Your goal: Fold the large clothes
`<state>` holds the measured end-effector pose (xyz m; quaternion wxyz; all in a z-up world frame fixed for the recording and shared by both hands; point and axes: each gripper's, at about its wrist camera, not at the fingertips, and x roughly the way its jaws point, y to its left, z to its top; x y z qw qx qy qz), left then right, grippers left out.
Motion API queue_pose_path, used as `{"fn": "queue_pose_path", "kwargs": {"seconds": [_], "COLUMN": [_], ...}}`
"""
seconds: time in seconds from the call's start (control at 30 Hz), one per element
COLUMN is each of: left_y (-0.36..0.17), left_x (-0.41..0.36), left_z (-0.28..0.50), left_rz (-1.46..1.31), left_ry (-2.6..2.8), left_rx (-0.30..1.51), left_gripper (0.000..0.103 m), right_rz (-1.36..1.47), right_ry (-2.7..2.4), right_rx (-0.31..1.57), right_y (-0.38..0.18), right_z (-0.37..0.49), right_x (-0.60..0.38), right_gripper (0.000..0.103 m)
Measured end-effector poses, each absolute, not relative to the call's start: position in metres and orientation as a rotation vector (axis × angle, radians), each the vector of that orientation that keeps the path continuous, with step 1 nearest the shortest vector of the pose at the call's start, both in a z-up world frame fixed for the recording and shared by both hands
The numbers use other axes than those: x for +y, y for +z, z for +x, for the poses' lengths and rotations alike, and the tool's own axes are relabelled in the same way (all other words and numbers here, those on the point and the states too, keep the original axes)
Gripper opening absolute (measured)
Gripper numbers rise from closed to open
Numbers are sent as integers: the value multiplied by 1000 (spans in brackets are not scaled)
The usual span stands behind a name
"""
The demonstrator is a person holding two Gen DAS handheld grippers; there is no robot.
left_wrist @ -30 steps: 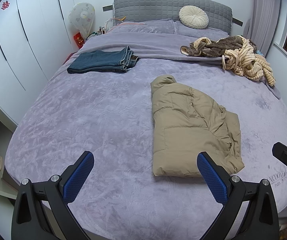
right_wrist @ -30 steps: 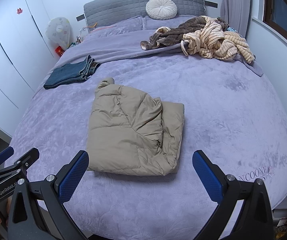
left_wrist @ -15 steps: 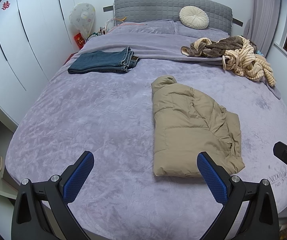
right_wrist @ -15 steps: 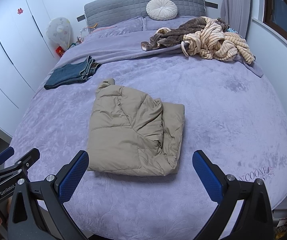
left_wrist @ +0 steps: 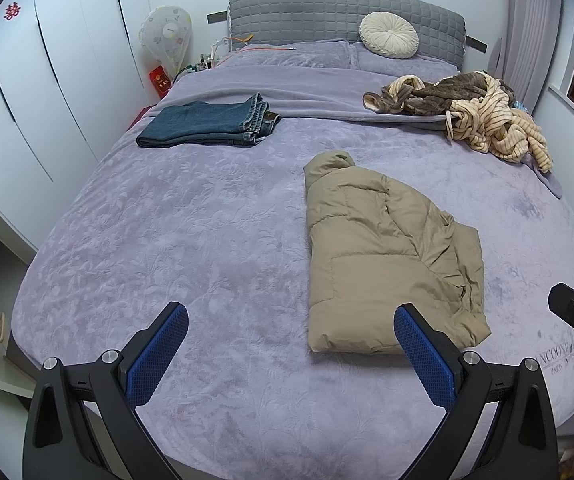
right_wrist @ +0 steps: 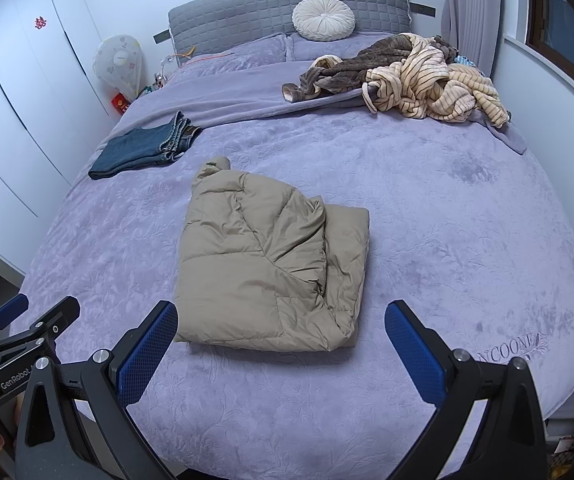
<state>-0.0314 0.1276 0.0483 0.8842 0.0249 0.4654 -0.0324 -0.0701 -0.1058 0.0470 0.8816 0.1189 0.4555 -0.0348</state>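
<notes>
Nothing has shifted over the last second: the folded jacket (right_wrist: 271, 268) lies at frame centre on the bed (right_wrist: 467, 240); left tool (left_wrist: 291, 344) and right tool (right_wrist: 281, 340) hover agape, empty. Fold apparently complete.

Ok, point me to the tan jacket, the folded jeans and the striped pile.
tan jacket (right_wrist: 263, 272), right wrist view, its top panel.
folded jeans (left_wrist: 203, 124), left wrist view, upper leg face.
striped pile (right_wrist: 439, 80), right wrist view, its cream middle.
</notes>
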Motion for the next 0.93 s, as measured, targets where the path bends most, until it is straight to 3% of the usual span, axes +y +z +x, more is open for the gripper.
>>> {"fn": "queue_pose_path", "kwargs": {"seconds": [0.93], "left_y": [45], "left_x": [134], "left_z": [-23], "left_rz": [49], "left_ry": [-79], "left_rx": [975], "left_gripper": [103], "right_rz": [247], "right_ry": [-77], "right_rx": [954], "right_y": [48], "right_z": [-69], "right_x": [-104], "right_gripper": [103]}}
